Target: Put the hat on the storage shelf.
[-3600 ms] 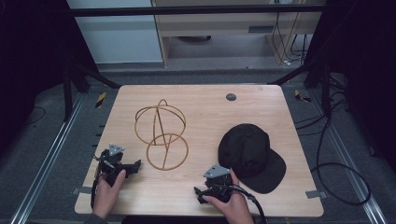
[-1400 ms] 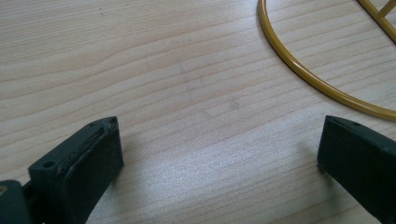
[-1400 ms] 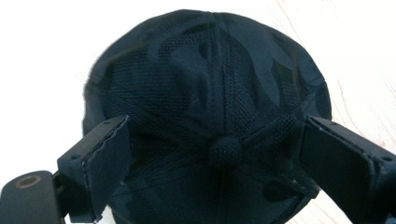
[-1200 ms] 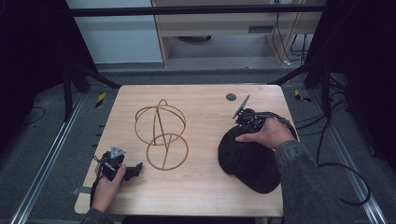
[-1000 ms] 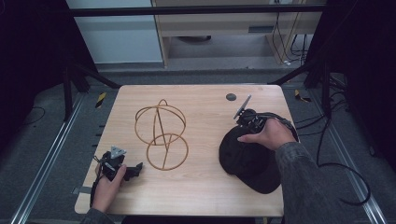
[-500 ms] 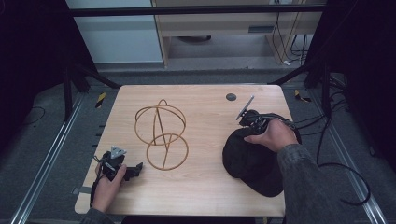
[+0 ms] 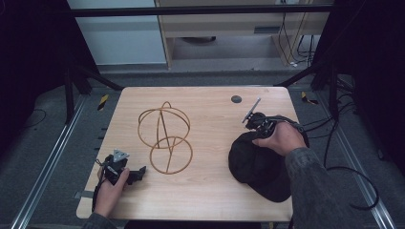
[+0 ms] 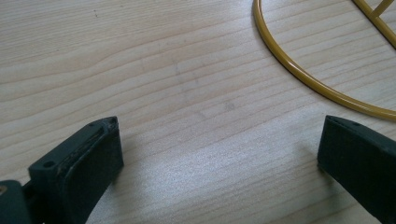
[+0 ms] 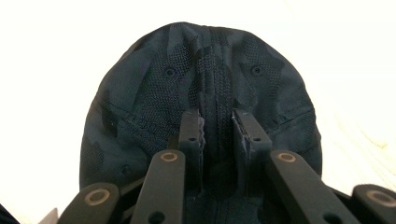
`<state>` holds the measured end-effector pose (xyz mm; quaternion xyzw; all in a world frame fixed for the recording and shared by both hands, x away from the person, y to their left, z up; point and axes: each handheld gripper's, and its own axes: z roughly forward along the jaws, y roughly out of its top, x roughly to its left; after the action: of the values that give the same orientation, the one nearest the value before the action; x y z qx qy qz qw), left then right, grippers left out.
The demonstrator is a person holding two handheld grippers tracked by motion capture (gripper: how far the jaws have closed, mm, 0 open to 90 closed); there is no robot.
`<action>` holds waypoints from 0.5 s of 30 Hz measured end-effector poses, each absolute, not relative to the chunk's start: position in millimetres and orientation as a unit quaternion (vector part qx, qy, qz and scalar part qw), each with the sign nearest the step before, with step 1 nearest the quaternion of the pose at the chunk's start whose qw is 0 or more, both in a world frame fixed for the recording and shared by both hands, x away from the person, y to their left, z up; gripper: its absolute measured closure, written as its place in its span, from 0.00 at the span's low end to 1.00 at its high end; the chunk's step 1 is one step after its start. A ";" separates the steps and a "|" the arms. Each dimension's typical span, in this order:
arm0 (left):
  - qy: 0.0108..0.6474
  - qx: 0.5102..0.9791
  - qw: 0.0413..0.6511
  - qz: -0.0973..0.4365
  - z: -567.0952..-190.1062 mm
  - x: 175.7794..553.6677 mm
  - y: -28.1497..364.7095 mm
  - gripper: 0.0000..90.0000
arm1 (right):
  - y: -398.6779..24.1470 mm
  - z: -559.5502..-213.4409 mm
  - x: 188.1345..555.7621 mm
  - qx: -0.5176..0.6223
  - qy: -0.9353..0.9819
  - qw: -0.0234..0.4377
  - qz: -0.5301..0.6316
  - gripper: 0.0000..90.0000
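A black cap [image 7: 260, 164] lies at the right side of the wooden table [image 7: 210, 109]. My right gripper [image 7: 255, 128] sits at the cap's far edge. In the right gripper view its jaws are shut on a fold of the cap [image 9: 210, 88] at the crown, and the gripper [image 9: 218, 128] pinches the cloth between them. A gold wire stand [image 7: 165, 136] of rings stands left of the middle. My left gripper [image 7: 136, 174] rests on the table near the front left, open, its fingers [image 8: 81, 156] wide apart over bare wood beside the stand's base ring [image 8: 303, 74].
A small dark round disc [image 7: 236, 99] lies near the table's far edge. Cables [image 7: 344, 157] trail off the right side. Metal frame rails [image 7: 47, 157] run along the left and right of the table. Bare wood lies between stand and cap.
The right hand went from the front edge to the cap's far side and shut its gripper on it. The cap has slid slightly toward the front right. The left gripper has stayed put.
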<state>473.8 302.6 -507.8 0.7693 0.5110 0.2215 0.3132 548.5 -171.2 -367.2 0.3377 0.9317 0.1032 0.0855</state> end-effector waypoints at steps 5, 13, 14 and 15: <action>0.511 0.769 0.313 0.221 -507.8 473.8 302.6 0.00 | -175.7 -362.3 546.3 0.340 0.929 0.086 0.116 0.84; 0.511 0.769 0.313 0.222 -507.8 473.7 302.6 0.00 | -179.6 -343.2 539.0 0.333 0.927 0.095 0.142 0.84; 0.511 0.769 0.313 0.221 -507.8 473.7 302.6 0.00 | -179.5 -339.4 537.9 0.332 0.927 0.097 0.148 0.84; 0.511 0.769 0.313 0.222 -507.8 473.7 302.6 0.00 | -179.7 -336.5 537.4 0.328 0.927 0.099 0.152 0.84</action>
<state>473.7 302.6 -507.8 0.7692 0.5111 0.2215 0.3132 537.4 -179.7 -336.5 0.3277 0.9272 0.1519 0.0992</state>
